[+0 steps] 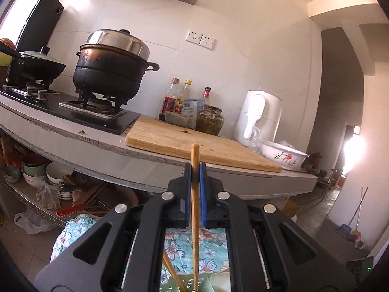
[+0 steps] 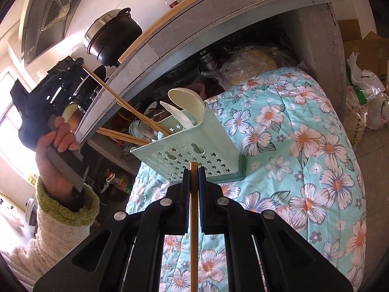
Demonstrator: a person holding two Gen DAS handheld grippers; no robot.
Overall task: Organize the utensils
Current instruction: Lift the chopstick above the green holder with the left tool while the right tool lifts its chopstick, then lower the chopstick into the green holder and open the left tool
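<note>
Clamped between the blue pads of the left gripper point(image 1: 195, 168) is a wooden chopstick point(image 1: 195, 194), its tip poking out toward the cutting board point(image 1: 184, 143) on the counter point(image 1: 73, 136). Its lower end reaches down into the green utensil basket point(image 2: 192, 146), which sits on a flowered quilt point(image 2: 304, 146). Similarly, the right gripper point(image 2: 194, 172) is closed on another chopstick point(image 2: 194, 219), just short of the basket's wall. More chopsticks point(image 2: 121, 136) and white spoons point(image 2: 187, 104) stand in the basket.

Both hand-held grippers point(image 1: 195, 168) point(image 2: 194, 170) clamped shut
</note>
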